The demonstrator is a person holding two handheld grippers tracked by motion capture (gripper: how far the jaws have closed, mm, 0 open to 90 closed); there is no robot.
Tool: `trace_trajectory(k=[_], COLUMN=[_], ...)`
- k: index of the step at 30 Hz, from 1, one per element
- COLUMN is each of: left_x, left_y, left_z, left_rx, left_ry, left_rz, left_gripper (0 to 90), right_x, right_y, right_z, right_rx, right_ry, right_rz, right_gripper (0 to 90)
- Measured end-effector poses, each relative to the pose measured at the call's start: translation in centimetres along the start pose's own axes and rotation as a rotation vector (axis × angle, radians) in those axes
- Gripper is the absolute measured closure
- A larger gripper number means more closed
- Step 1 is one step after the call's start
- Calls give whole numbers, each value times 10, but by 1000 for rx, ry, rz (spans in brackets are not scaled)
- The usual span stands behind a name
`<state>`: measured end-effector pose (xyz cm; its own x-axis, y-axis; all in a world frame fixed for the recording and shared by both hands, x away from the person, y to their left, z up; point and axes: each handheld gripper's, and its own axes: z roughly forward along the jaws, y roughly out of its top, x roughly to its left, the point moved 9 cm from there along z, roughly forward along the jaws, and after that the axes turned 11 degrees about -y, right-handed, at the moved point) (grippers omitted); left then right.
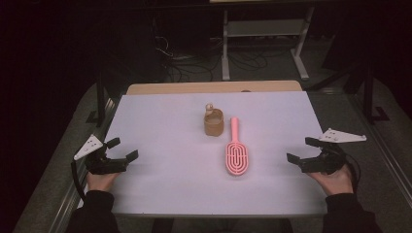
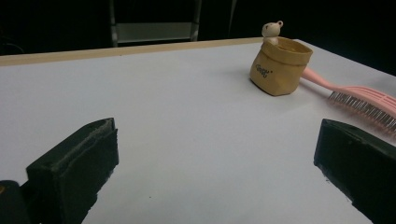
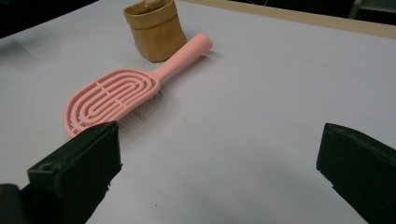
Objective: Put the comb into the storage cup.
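- A white table (image 1: 170, 194) seen from above, in a dim room, with a person's two hands coming in at the near edge, each holding a black two-jaw gripper.
- The left gripper (image 1: 123, 148) rests at the table's left edge, near the front. Its jaws stand wide apart with nothing between them.
- The right gripper (image 1: 302, 150) rests at the table's right edge, also near the front. Its jaws are wide apart too and hold nothing.
- A pink brush (image 1: 236, 150) lies flat a little right of the table's middle, between the two grippers but closer to the right one. Its oval slotted head points toward the person and its handle points away.
- In the right gripper view, the brush (image 3: 116, 98) lies bristles down, just beyond the tip of that gripper's left jaw; whether they touch cannot be told.
- A small tan bag (image 1: 214, 122) stands upright just left of the brush handle, at the table's middle. Its top is rolled open.
- A small cream bear figure (image 2: 272, 31) peeks over the bag's far rim in the left gripper view.
- Both grippers are well apart from the bag.
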<state>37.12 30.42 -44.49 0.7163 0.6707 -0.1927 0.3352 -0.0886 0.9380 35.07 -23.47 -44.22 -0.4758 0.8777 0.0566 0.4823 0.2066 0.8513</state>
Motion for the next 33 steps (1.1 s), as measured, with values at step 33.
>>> trace_trajectory(k=[33], left_x=[-4], left_y=[3], left_z=[6], left_rx=[-3], left_ry=[-30], left_rz=[7], left_gripper=[0], right_x=[14], right_y=[30], right_z=[25], right_rx=[84], right_ry=[63], right_rz=[-66], right_gripper=[41])
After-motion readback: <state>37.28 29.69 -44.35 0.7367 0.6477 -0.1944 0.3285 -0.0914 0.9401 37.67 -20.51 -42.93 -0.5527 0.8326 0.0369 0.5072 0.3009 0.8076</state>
